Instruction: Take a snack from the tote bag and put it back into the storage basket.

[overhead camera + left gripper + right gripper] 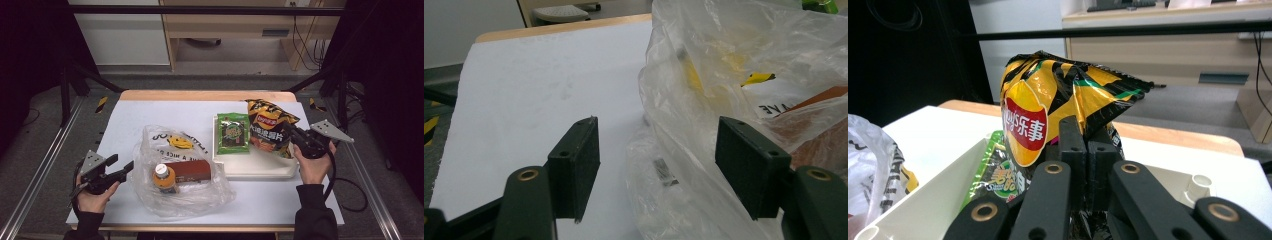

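The person's left hand [92, 197] holds the left gripper [121, 169] at the near left of the table [150, 112], jaws spread apart around the edge of a clear plastic bag [200, 192]. Inside the bag lie an orange-capped bottle [163, 176] and a brown box [192, 170]. The right gripper [1087, 150] has its 2 jaws pinched together on a yellow chip bag [270, 127], which is over the white tray [260, 170] beside a green snack packet [232, 132].

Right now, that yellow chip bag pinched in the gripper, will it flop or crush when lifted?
Probably light: the puffy chip bag looks mostly air. It may sag, since the right gripper pinches only crinkled foil at one edge. The chips inside likely break if squeezed hard.
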`<state>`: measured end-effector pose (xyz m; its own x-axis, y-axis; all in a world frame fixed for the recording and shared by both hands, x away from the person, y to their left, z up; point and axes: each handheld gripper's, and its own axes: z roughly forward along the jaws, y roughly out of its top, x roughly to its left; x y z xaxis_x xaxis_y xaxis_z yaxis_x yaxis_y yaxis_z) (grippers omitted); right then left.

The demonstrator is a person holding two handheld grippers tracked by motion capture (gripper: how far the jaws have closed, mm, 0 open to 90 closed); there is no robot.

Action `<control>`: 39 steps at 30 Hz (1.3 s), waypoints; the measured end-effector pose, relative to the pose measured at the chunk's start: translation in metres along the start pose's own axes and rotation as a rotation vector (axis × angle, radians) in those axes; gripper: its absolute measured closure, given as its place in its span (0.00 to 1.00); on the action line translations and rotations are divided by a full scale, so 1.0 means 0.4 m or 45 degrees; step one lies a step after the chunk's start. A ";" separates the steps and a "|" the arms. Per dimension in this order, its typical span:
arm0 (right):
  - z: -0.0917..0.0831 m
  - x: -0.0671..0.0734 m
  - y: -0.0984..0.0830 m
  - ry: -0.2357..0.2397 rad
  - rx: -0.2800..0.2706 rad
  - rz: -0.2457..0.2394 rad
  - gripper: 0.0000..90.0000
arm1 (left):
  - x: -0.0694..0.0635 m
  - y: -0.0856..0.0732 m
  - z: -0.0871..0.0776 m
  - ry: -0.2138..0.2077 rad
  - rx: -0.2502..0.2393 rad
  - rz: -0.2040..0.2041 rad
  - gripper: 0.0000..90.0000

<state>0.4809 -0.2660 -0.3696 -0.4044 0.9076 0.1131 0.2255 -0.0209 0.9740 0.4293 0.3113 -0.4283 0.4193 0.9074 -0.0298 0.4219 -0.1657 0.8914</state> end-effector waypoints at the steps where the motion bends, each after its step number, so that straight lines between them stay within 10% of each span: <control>1: 0.004 -0.002 -0.002 -0.001 0.005 0.000 0.99 | 0.000 0.000 0.000 0.000 0.000 0.001 0.37; 24: 0.086 -0.057 -0.029 -0.175 0.053 -0.031 0.86 | -0.001 -0.005 0.010 -0.008 0.018 0.002 0.37; 39: 0.094 -0.066 -0.021 -0.334 0.078 -0.064 0.46 | 0.002 -0.008 0.013 -0.007 0.024 -0.001 0.37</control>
<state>0.5230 -0.2739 -0.3881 -0.1744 0.9847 0.0023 0.2673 0.0451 0.9626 0.4326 0.3105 -0.4335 0.4232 0.9054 -0.0328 0.4375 -0.1725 0.8825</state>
